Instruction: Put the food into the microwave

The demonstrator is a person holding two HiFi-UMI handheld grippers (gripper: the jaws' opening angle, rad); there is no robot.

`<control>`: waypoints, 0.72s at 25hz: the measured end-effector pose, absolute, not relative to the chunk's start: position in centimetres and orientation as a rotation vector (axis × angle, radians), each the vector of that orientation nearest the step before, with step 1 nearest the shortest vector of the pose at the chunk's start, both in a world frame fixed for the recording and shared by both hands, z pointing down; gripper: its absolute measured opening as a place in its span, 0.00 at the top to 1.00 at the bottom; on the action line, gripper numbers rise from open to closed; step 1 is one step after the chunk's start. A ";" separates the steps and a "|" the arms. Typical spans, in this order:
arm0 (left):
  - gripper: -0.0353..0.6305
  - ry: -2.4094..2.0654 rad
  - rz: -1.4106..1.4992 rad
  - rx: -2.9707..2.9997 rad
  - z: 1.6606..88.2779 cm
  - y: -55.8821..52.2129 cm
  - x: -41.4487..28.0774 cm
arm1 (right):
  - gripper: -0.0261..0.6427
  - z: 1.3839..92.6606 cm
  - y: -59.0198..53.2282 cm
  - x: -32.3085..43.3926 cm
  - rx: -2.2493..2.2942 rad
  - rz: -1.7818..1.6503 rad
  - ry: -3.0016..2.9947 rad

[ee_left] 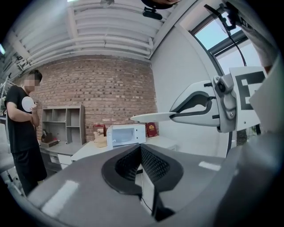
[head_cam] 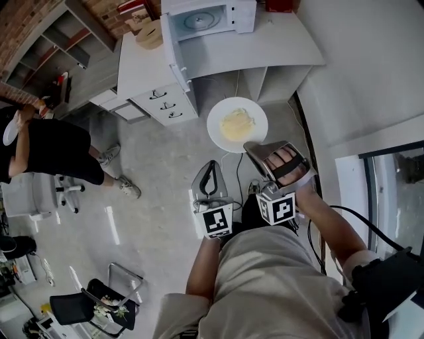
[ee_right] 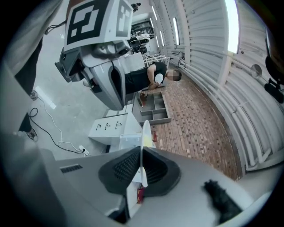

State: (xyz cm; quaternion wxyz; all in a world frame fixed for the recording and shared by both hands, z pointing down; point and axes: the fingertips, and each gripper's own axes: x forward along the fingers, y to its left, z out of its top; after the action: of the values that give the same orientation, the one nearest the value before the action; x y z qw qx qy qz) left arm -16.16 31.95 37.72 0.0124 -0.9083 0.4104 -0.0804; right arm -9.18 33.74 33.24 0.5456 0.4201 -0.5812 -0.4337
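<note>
The right claw (head_cam: 254,147) is clenched on the near rim of a round white plate (head_cam: 216,126). The plate reaches out ahead of its jaws, held roughly level. In the right gripper view the same plate (ee_right: 145,135) shows edge-on as a thin white line, pinched between the two dark ribbed pads (ee_right: 124,166), which press on it from either side. A pale yellow heap of food (head_cam: 237,124) lies in the middle of the plate, just ahead of the right claw. It may be mashed potato or scrambled egg; the view is too coarse to tell.

The left claw (head_cam: 211,165) is just to the left of the right claw and a little behind the plate, not touching it. In the left gripper view its jaws (ee_left: 141,153) are clenched together with nothing between them. From there the right claw (ee_left: 204,108) shows up and to the right, with the plate's rim (ee_left: 151,117) sticking out of it.

The white microwave (head_cam: 242,16) stands well ahead of both claws on a white counter (head_cam: 265,49). Its door (head_cam: 175,59) is swung wide open toward the left claw's side and the glass turntable is bare. Below the counter, ahead and left of the left claw, is a white drawer unit (head_cam: 162,106). Far off to the left of the left claw stands a person in a black shirt (head_cam: 56,149).
</note>
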 end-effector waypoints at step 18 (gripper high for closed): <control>0.94 1.334 -0.329 -2.799 38.0 24.2 -5.3 | 0.93 34.3 25.1 0.2 0.979 -1.054 -1.477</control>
State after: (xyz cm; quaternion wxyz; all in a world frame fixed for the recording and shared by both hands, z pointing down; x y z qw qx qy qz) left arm -5.28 24.18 37.97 0.0117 -0.8977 0.4276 -0.1057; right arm 0.16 25.13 34.28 0.5143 0.4072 -0.6144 -0.4385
